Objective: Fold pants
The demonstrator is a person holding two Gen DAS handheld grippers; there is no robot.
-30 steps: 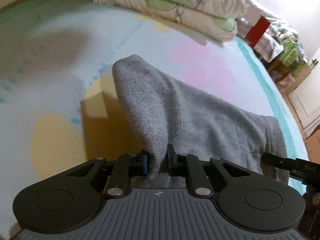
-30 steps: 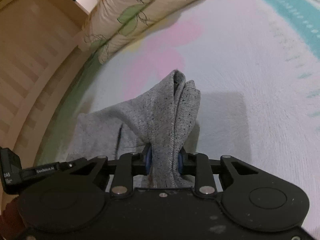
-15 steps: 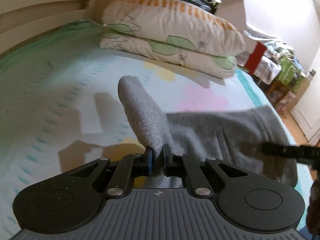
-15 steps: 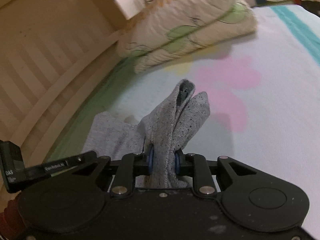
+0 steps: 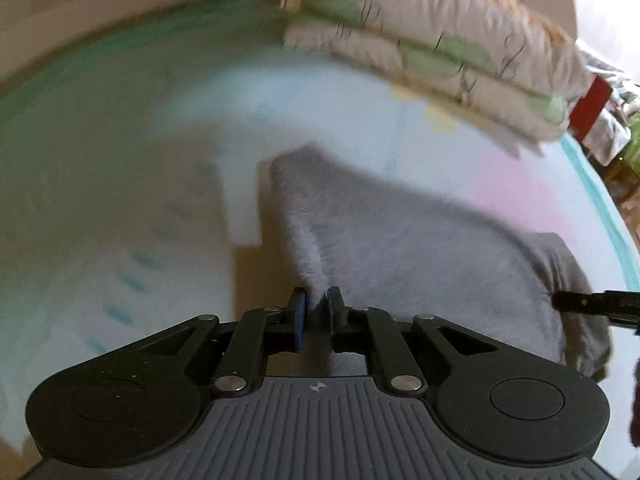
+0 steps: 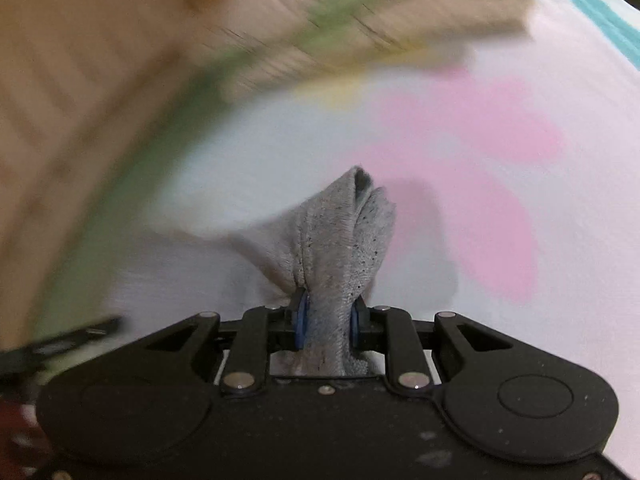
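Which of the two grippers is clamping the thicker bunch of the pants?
The right gripper: its jaws stand wider around bunched pants, while the left gripper pinches a thin fold.

2 fisheye views, each mounted low behind a handheld gripper and looking forward along its fingers. The left wrist view sits just above the left gripper [image 5: 316,308], close to the gray pants [image 5: 420,248], facing across the bed sheet [image 5: 120,184] toward the stacked pillows [image 5: 440,52] at the far end. The right wrist view sits just behind the right gripper [image 6: 327,320], facing the same pillows [image 6: 360,28], with the wooden bed frame [image 6: 80,80] at its left. Both views share the pants, sheet and pillows, and both are motion-blurred.
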